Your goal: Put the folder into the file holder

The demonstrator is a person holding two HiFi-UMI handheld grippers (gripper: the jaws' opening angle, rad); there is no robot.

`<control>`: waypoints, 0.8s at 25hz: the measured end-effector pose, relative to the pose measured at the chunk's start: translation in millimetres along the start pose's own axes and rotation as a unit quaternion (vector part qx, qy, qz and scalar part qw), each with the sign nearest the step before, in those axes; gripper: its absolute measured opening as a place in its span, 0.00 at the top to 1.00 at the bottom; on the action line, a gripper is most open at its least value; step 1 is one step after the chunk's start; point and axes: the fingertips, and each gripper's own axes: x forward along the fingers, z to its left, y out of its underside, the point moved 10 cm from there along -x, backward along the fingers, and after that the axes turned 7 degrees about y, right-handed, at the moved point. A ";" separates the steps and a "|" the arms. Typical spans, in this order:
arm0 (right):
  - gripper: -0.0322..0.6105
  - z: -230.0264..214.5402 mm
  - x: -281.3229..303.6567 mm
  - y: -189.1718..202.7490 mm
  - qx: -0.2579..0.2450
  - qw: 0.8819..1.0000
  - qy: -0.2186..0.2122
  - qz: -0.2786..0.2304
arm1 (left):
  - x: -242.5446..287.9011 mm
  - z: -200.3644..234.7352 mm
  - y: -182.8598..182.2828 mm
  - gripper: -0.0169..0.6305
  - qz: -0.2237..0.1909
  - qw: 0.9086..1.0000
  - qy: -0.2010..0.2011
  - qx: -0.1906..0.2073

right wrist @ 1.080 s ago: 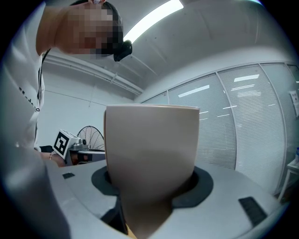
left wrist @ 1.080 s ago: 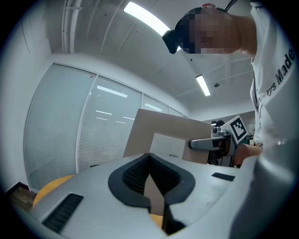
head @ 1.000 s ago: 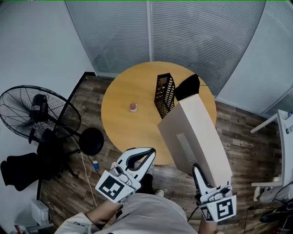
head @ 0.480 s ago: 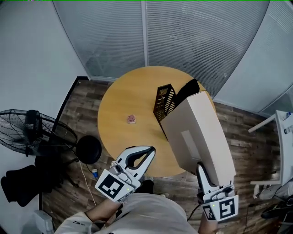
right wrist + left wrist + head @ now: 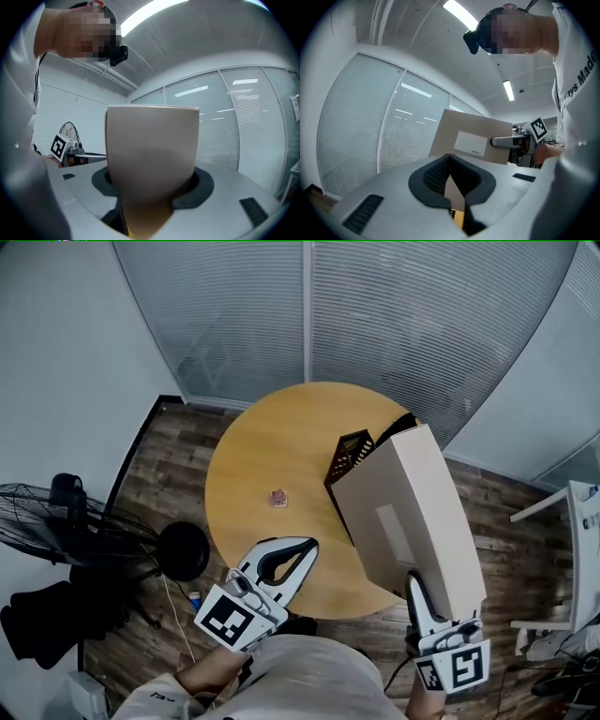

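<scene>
The right hand-held gripper (image 5: pixel 424 594) pinches the near short end of the beige box folder (image 5: pixel 405 521), its jaws spread wide around the folder's thick body; the right gripper view shows the folder filling the gap between them. The folder is carried in the air, not resting on anything. Its long axis runs from the gripper at the lower right of the head view up and slightly left, toward the upper centre.

The black mesh file holder (image 5: pixel 349 456) stands on the round wooden bench (image 5: pixel 262 446), straight ahead of the folder's far end and a little to its left. In the head view that far end overlaps the holder's right side, so part of the holder is hidden. Whether the end is already above the opening or short of it cannot be told from here.

The left hand-held gripper (image 5: pixel 302 549) hangs at the lower centre, jaws pressed together on nothing, well apart from the holder. The right hand is the 1 that matters for the coming move.

Judging from this, the folder needs tipping upright and lining up with the holder's narrow top slot. Open room lies to the left, where only 1 small pinkish object (image 5: pixel 277 498) sits. The bench's right rim is near the holder, and something black (image 5: pixel 398 425) pokes out behind the folder's far end; I cannot tell what it is.
</scene>
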 end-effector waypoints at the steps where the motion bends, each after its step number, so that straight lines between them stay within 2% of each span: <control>1: 0.50 1.3 5.1 0.1 0.001 1.000 -0.003 -0.001 | -0.3 4.2 0.8 0.94 0.000 1.000 -0.002 -0.001; 10: 0.50 -4.3 34.7 -1.1 0.006 1.000 -0.016 -0.008 | 10.8 24.7 1.9 0.94 0.003 1.000 -0.012 -0.003; 20: 0.50 -39.0 38.7 -4.3 0.006 1.000 -0.022 -0.015 | 44.0 13.7 4.6 0.94 0.003 1.000 -0.017 -0.007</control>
